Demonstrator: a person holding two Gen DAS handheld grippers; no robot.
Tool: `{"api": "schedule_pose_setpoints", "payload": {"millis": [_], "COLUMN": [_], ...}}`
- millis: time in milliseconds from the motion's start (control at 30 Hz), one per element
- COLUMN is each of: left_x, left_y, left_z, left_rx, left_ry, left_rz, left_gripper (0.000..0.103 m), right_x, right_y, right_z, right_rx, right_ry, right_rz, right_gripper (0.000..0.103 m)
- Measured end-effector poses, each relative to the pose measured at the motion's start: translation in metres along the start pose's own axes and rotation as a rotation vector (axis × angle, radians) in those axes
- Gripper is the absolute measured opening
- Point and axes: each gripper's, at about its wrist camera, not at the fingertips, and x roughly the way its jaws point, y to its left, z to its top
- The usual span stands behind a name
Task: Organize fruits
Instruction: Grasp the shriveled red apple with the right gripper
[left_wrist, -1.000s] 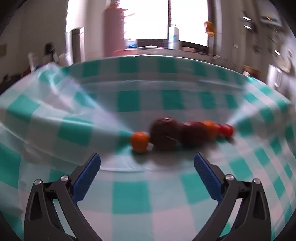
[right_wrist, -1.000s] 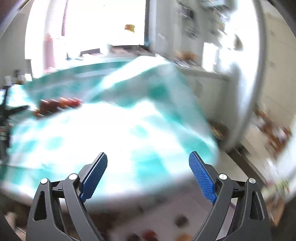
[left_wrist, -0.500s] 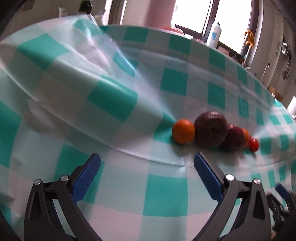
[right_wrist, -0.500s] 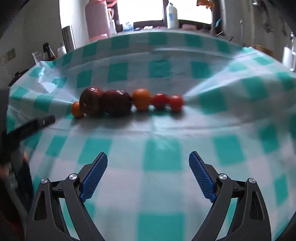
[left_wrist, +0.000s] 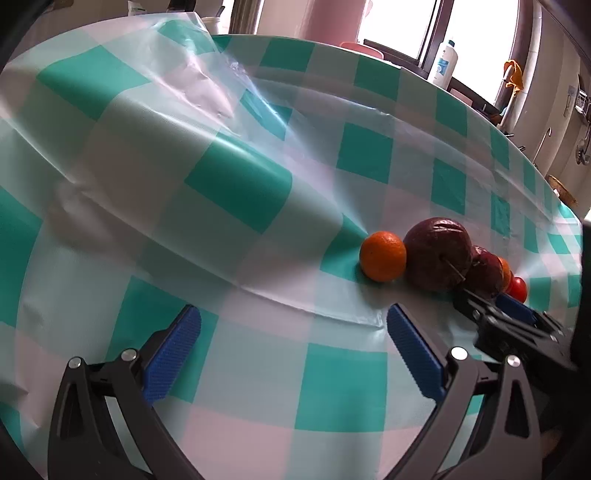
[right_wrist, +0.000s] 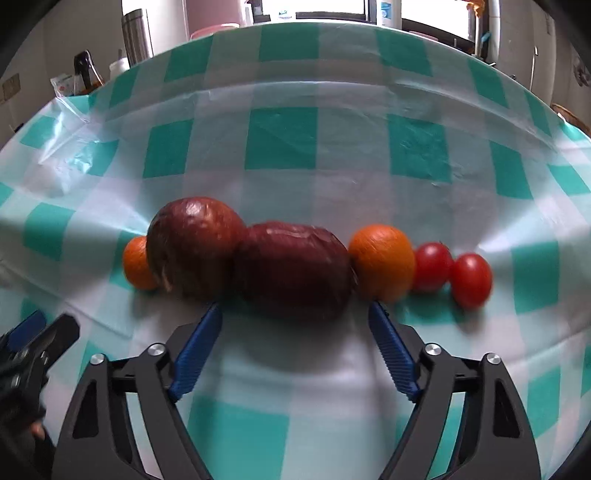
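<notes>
Surface: tabletop (right_wrist: 284, 373) w/ teal-white check plastic cloth, creased, puckered at far left.
Fruit row: six pcs in one line, left to right in right wrist view: small orange (right_wrist: 137, 263), big dark-red apple (right_wrist: 194, 245), 2nd dark-red apple (right_wrist: 291, 269), larger orange (right_wrist: 382, 262), two red tomatoes (right_wrist: 432, 266), (right_wrist: 472, 280). Neighbours touching or nearly so.
Right hand-held gripper (right_wrist: 295, 315): pts down at 2nd apple, jaws closing, blue pads either side of apple's near edge, not pressing yet; nothing gripped.
Left hand-held gripper (left_wrist: 293, 332): jaws wide apart, empty, over bare cloth near & left of the row; small orange (left_wrist: 383, 255) is its closest fruit, well apart.
Cross view: right gripper's tips (left_wrist: 495, 308) show by the row's right end in left wrist view.
Background: window, white bottle (left_wrist: 443, 64), pink container (left_wrist: 306, 18) at far side.
</notes>
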Motion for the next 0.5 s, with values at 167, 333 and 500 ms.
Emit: {"api": "schedule_pose_setpoints", "payload": {"millis": [167,333,500], "left_x": [0.002,0.004,0.005], "left_y": [-0.004,-0.005,-0.004], "left_z": [0.000,0.000,0.001], "left_rx": [0.020,0.026,0.017], "left_ry": [0.000,0.003,0.011], "left_rz": [0.005,0.006,-0.001], "left_gripper": [0.101,0.101,0.101], "right_x": [0.011,0.021,0.030], "right_y": [0.000,-0.002,-0.004], "right_z": [0.006,0.013,0.019], "right_rx": [0.010,0.041,0.074], "right_ry": [0.021,0.039,0.056], "right_rz": [-0.013,-0.045,-0.075], "right_gripper": [0.078,0.080,0.082]}}
